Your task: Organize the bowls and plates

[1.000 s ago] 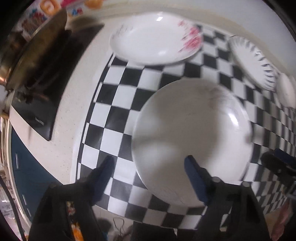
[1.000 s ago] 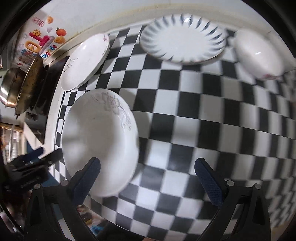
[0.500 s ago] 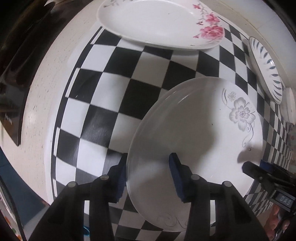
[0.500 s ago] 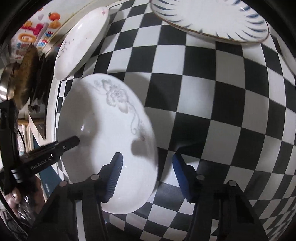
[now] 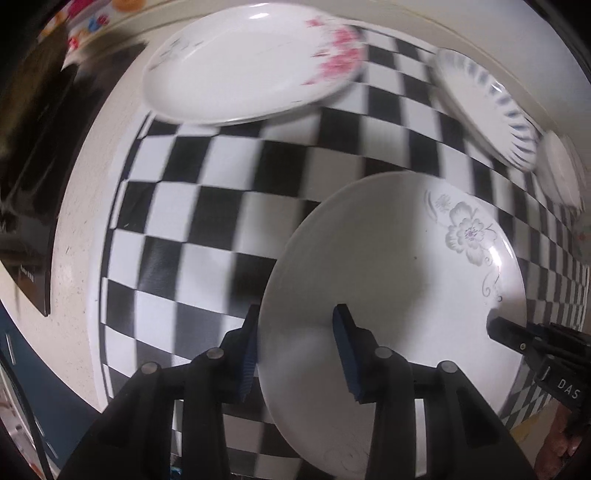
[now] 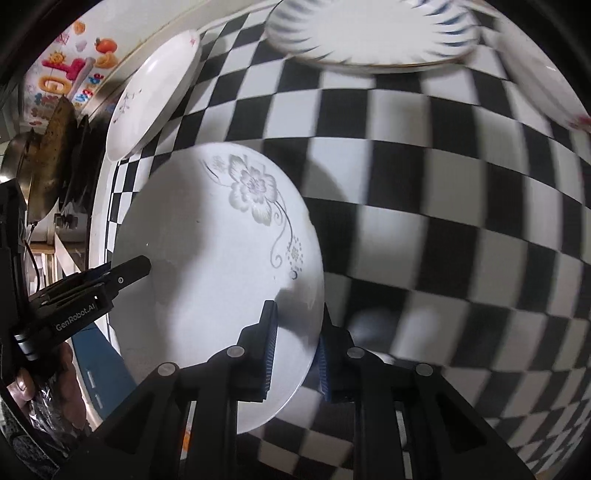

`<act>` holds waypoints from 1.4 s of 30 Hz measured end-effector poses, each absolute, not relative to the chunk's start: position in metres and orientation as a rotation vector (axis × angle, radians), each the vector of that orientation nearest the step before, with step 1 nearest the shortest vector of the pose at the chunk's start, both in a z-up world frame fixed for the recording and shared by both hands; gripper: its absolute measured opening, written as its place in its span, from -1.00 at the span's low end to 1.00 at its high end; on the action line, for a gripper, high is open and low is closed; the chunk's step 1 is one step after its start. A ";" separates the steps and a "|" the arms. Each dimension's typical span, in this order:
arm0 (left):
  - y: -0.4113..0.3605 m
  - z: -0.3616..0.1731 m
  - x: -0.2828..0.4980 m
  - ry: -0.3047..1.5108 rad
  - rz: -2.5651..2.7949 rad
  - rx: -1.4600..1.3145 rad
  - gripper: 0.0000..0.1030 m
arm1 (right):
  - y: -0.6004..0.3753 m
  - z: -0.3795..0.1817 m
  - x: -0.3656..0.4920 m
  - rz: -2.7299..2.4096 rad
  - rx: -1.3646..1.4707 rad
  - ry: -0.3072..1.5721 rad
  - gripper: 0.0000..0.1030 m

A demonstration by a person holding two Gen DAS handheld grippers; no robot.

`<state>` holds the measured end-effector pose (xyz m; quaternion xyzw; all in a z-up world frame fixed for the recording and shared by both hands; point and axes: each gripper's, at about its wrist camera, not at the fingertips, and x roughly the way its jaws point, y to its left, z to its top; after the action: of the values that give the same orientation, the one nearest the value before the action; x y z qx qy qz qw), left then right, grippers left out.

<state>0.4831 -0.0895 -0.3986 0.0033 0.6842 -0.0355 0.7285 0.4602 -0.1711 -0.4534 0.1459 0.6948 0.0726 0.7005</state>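
A white plate with a grey flower [image 5: 399, 280] is held above the checkered mat [image 5: 207, 229] by both grippers. My left gripper [image 5: 295, 347] is shut on its left rim, one finger above and one below. My right gripper [image 6: 295, 343] is shut on the opposite rim of the same plate [image 6: 214, 251]. The right gripper's tip shows in the left wrist view [image 5: 517, 332], the left gripper's in the right wrist view [image 6: 122, 273]. A pink-flowered plate [image 5: 251, 62] lies at the back left. A blue-striped plate [image 6: 373, 33] lies at the back.
A small white bowl [image 6: 539, 74] sits at the far right of the mat. A black stove [image 5: 33, 147] with a pan [image 6: 51, 147] stands left of the mat. The counter's front edge is close under the grippers.
Both grippers have closed on the grey-flowered plate's opposite rims and lifted it off the mat. The views have pulled back and up.
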 end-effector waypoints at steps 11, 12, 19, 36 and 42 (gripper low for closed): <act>-0.207 -0.391 0.461 1.493 -0.248 0.118 -0.31 | -0.259 -0.420 0.427 -0.004 0.370 1.490 -0.59; -0.215 -0.393 0.460 1.501 -0.254 0.120 -0.31 | -0.263 -0.422 0.426 -0.016 0.381 1.489 -0.59; -0.236 -0.411 0.444 1.537 -0.256 0.130 -0.30 | -0.268 -0.438 0.423 -0.042 0.413 1.498 -0.59; -0.277 -0.399 0.431 1.509 -0.263 0.177 -0.16 | -0.268 -0.445 0.448 0.000 0.421 1.535 -0.54; -0.273 -0.382 0.417 1.372 -0.227 0.177 -0.15 | -0.293 -0.414 0.447 -0.057 0.364 1.475 -0.40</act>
<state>0.4165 -0.2730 -0.3817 0.0812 0.6310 -0.1043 0.7644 0.4472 -0.2926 -0.4135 0.1651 0.6684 -0.0259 0.7248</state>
